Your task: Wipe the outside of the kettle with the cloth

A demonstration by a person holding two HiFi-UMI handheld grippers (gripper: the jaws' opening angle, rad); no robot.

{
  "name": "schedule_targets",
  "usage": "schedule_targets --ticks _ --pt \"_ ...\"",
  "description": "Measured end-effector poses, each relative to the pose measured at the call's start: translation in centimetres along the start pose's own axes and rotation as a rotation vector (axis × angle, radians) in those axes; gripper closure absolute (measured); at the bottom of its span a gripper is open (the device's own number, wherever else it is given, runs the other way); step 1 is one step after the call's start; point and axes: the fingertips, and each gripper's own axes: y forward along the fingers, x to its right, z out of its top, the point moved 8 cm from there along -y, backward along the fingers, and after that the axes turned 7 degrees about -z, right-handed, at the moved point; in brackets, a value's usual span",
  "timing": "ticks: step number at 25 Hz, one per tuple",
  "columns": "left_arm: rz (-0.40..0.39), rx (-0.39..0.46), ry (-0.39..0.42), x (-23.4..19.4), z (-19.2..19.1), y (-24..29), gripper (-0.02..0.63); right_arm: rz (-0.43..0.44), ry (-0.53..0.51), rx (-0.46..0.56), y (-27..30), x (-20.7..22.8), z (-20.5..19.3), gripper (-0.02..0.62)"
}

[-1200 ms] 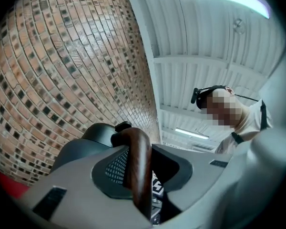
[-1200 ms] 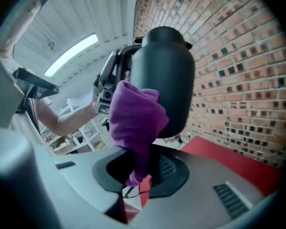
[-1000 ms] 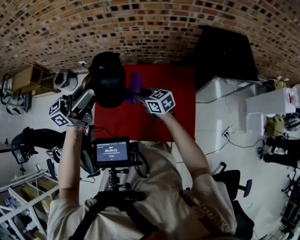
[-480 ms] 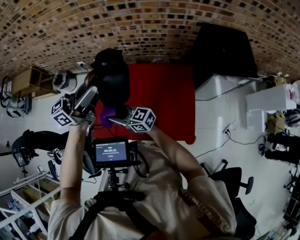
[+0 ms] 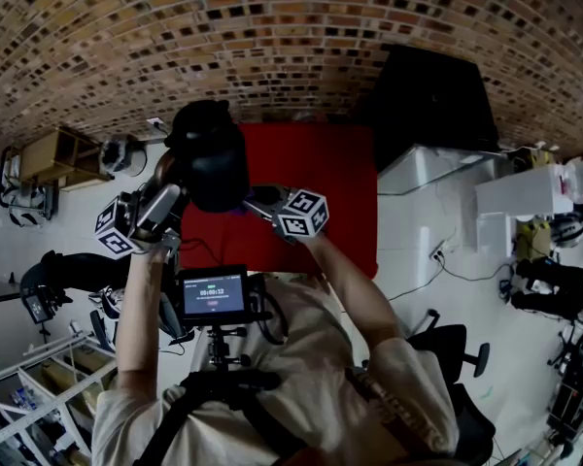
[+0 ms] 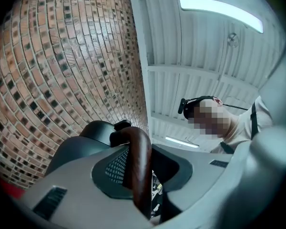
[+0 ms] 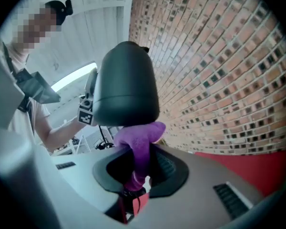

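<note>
The black kettle (image 5: 212, 158) is up in the air over the near left part of the red table (image 5: 321, 183), with the brick wall (image 5: 291, 37) behind. Its brown wooden handle (image 6: 138, 161) sits clamped between the jaws of the left gripper (image 5: 163, 194). From the other side comes the right gripper (image 5: 262, 200), jaws pinched on a purple cloth (image 7: 140, 142), and the bunched top of that cloth is touching the kettle's lower rim.
</note>
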Motion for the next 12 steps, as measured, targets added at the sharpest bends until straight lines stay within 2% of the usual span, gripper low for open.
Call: schedule_targets --ticks 3,6,8,10,12 --pt "-0.006 -0.012 0.015 0.4 0.4 0.0 0.506 -0.109 0.096 0.044 -1.1 3.5 0.4 0.514" --pt "-0.006 -0.037 0.024 0.7 0.6 -0.3 0.506 -0.189 0.222 0.158 -3.9 7.2 1.5 0.514" --pt "-0.005 -0.059 0.039 0.9 0.6 -0.7 0.506 -0.152 0.256 0.247 -6.1 7.7 3.8 0.514" --pt "-0.013 -0.077 0.038 1.0 0.5 -1.4 0.506 -0.062 0.247 0.323 -7.5 6.0 7.9 0.514" --pt "-0.030 -0.094 0.021 0.9 0.2 -2.0 0.506 0.037 0.207 0.340 -7.6 5.1 11.0 0.514"
